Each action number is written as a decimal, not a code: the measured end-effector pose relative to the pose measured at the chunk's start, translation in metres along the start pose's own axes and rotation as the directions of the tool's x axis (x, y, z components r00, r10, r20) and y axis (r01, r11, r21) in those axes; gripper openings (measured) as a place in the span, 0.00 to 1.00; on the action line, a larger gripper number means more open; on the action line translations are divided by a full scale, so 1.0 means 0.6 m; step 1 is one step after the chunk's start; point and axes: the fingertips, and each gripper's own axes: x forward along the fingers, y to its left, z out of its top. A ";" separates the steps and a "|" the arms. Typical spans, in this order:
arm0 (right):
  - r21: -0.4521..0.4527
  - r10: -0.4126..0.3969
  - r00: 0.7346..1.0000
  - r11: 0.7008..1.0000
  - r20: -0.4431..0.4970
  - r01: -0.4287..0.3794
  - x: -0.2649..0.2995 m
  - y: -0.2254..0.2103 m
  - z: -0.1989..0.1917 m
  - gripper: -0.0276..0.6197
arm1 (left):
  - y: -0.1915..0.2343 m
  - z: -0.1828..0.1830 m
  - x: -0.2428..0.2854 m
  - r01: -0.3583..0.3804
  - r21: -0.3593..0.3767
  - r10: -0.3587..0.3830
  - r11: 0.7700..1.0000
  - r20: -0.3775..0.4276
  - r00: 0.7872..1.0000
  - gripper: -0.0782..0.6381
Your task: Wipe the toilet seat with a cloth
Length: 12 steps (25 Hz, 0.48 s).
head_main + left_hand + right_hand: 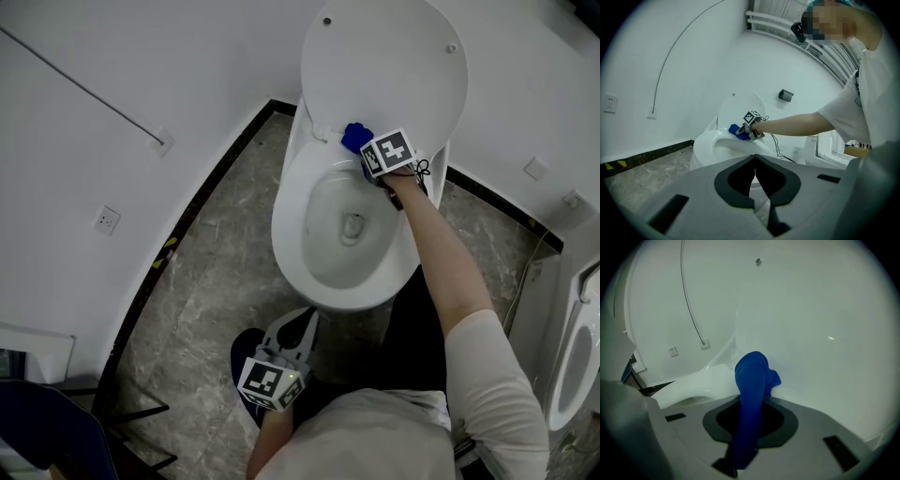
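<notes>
The blue cloth (355, 137), clamped in the right tool (367, 155), presses on the back of the toilet seat (289, 202) under the raised lid (384, 56). Wiping seems under way, and the next move likely calls for a sweep along the rim. The left tool (289, 339) hangs closed and empty.

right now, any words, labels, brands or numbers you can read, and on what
None: no readable words, numbers or brands in any view.
On the cube on the right gripper: a square marker pattern, not text.
On the cube on the left gripper: the same.
On the toilet and wall socket: no print visible.
</notes>
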 end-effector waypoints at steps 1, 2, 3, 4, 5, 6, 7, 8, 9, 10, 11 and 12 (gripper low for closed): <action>-0.001 0.005 1.000 1.000 -0.001 -0.005 0.002 0.004 0.001 0.15 | 0.000 -0.001 -0.001 -0.001 -0.002 0.001 1.000 -0.001 1.000 0.12; -0.002 0.008 1.000 1.000 -0.001 -0.008 0.004 0.007 0.003 0.15 | 0.000 -0.002 -0.001 -0.003 0.000 0.003 1.000 -0.003 1.000 0.12; -0.006 0.010 1.000 1.000 -0.002 -0.010 0.006 0.010 0.004 0.15 | 0.001 -0.002 -0.001 -0.003 0.003 0.003 1.000 -0.005 1.000 0.12; -0.014 0.008 1.000 1.000 -0.004 -0.008 0.008 0.013 0.006 0.15 | 0.002 -0.002 -0.001 -0.003 0.006 0.003 1.000 -0.006 1.000 0.12; -0.024 0.003 1.000 1.000 -0.006 -0.003 0.010 0.016 0.008 0.15 | 0.004 -0.001 -0.002 -0.004 0.009 0.004 1.000 -0.006 1.000 0.12; -0.033 -0.002 1.000 0.999 -0.006 0.002 0.012 0.019 0.010 0.15 | 0.007 0.000 -0.003 -0.007 0.010 0.007 1.000 -0.004 1.000 0.12; -0.037 -0.004 1.000 0.999 -0.004 0.004 0.014 0.023 0.012 0.15 | 0.010 0.001 -0.004 -0.011 0.011 0.011 1.000 -0.002 1.000 0.12; -0.038 -0.004 1.000 0.999 -0.002 0.004 0.016 0.026 0.014 0.15 | 0.013 0.001 -0.007 -0.016 0.010 0.016 1.000 0.002 1.000 0.12; -0.039 -0.003 1.000 0.999 -0.001 0.003 0.017 0.030 0.016 0.15 | 0.015 0.002 -0.009 -0.021 0.008 0.021 1.000 0.005 1.000 0.12; -0.038 -0.001 1.000 0.999 0.000 0.001 0.019 0.034 0.017 0.15 | 0.017 0.003 -0.012 -0.023 0.006 0.023 1.000 0.008 1.000 0.12; -0.036 0.001 1.000 0.999 0.001 -0.001 0.021 0.037 0.018 0.15 | 0.019 0.004 -0.014 -0.025 0.007 0.025 1.000 0.010 1.000 0.12; -0.033 0.004 1.000 0.999 0.001 -0.004 0.022 0.040 0.020 0.15 | 0.021 0.005 -0.015 -0.026 0.007 0.026 1.000 0.012 1.000 0.12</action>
